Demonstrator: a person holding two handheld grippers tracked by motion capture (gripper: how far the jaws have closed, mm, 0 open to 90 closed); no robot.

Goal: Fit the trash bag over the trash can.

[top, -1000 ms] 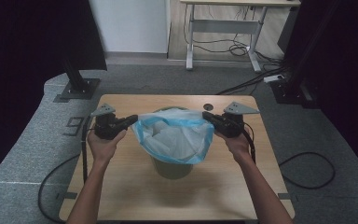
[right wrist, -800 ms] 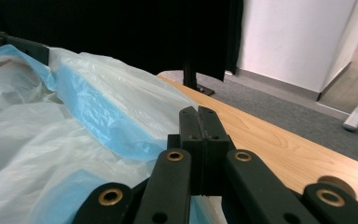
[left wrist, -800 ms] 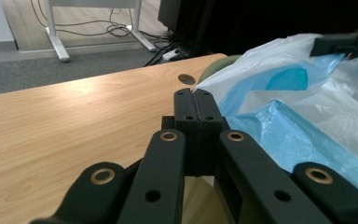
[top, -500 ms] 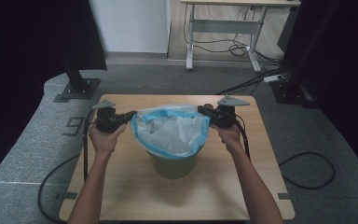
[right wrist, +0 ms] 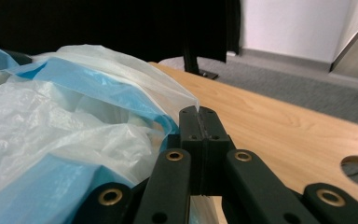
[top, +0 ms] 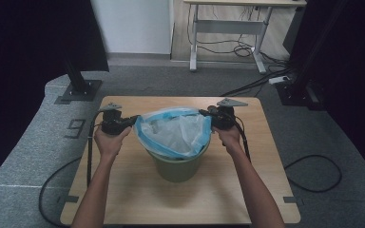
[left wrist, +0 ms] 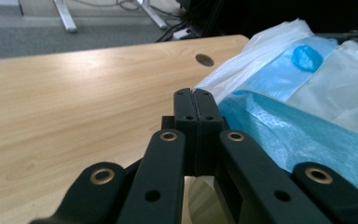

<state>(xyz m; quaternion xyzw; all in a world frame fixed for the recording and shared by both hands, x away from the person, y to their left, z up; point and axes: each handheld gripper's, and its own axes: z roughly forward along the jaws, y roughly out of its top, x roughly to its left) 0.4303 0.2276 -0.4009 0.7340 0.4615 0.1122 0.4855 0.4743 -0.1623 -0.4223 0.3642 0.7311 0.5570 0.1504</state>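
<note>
1. My forearms come in from the near edge of the table (top: 123, 190) and run up on either side of the green bin (top: 177, 165), which stands about the middle of the tabletop.
2. A bin bag (top: 173, 130), blue along its edge and whitish inside, is spread open across the mouth of the bin, its rim lifted above the bin's lip.
3. My left gripper (top: 132, 120) sits just left of the bin. Its jaws are pressed together, with the left edge of the bag's rim pinched between them.
4. In the left gripper view the two black jaws meet flat against each other at the left gripper (left wrist: 194, 99), and the bin bag (left wrist: 298, 135) fans out from that spot, blue film with white film over it.
5. My right gripper (top: 206, 114) sits just right of the bin, also closed tight, clamping the right edge of the bag's rim.
6. In the right gripper view the jaws of the right gripper (right wrist: 200, 116) close on the bin bag (right wrist: 74, 121) where blue and white layers bunch together.
7. Between the two grippers the rim is stretched across the bin.
8. Beyond the bin, near the table's far edge, there is a round hole (left wrist: 204, 59) in the wood.
9. Farther off, past the table, stands a desk frame (top: 228, 28) with cables (top: 247, 50) on the floor.
</note>
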